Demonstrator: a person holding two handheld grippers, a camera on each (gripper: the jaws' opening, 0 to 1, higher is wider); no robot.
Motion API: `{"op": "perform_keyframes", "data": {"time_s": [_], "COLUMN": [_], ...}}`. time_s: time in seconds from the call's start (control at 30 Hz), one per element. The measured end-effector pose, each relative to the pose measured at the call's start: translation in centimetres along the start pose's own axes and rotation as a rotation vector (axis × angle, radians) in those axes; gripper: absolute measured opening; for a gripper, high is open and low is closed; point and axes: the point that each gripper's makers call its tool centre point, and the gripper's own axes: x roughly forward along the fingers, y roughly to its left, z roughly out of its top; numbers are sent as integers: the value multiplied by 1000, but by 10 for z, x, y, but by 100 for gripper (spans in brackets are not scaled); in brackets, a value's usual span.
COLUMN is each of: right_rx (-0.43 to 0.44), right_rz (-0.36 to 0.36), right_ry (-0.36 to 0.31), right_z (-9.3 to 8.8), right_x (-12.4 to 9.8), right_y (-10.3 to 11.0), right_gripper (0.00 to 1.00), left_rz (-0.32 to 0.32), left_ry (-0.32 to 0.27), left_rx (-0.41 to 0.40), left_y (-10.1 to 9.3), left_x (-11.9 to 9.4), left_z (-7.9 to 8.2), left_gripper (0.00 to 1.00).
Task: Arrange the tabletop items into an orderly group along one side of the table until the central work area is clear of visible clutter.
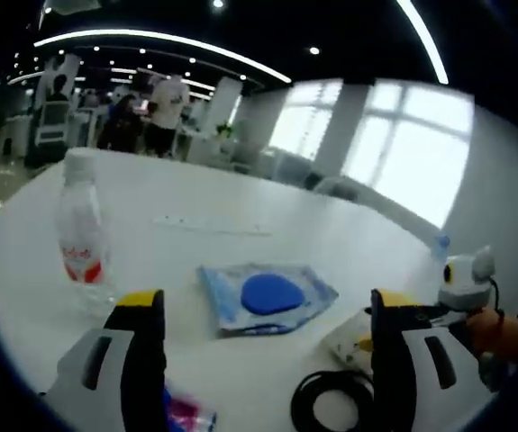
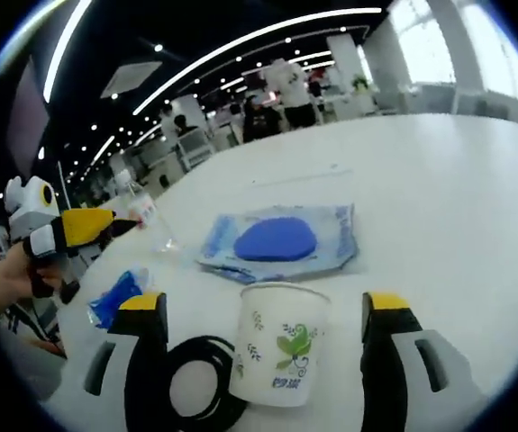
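Both tongs stand wide open, holding nothing. Right tongs [image 2: 263,315] straddle the white printed paper cup [image 2: 279,342] on the white surface [image 2: 439,198], beside a black cable coil [image 2: 195,382]. Left tongs [image 1: 268,310] face the clear packet with blue disc [image 1: 269,295].

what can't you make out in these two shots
- Left gripper view: the pink packet is half hidden behind the left tool and cut by the bottom edge.
- Left gripper view: the bottle label is too blurred to read.
- Right gripper view: the cup hides part of the black cable coil.
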Motion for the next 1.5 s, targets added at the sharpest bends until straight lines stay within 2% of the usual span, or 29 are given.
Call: {"op": "perform_keyframes", "data": {"time_s": [0.13,0.47,0.83,1.03,1.23,1.5], "right_rx": [-8,6,2,-23,-41,-26], "right_rz": [-21,-31,-73,-101,-112,-101], "right_ry": [34,94,159,197,224,225], "right_z": [-9,-25,-40,-48,-54,-59], "right_x": [0,0,-9,-13,-14,-12], "right_y": [0,2,0,-4,-9,-7], "right_gripper": [87,83,77,66,53,45], "left_rz": [-25,-76,-127,-149,-143,-149], "left_ry": [12,26,71,87,91,98], "left_rx": [18,67,94,103,130,121], "left_y": [-6,-21,-36,-43,-45,-48], "left_x": [-7,-27,-48,-56,-61,-66], "left_z": [-2,-1,-11,-17,-19,-23], "left_gripper": [99,99,99,99,99,99]}}
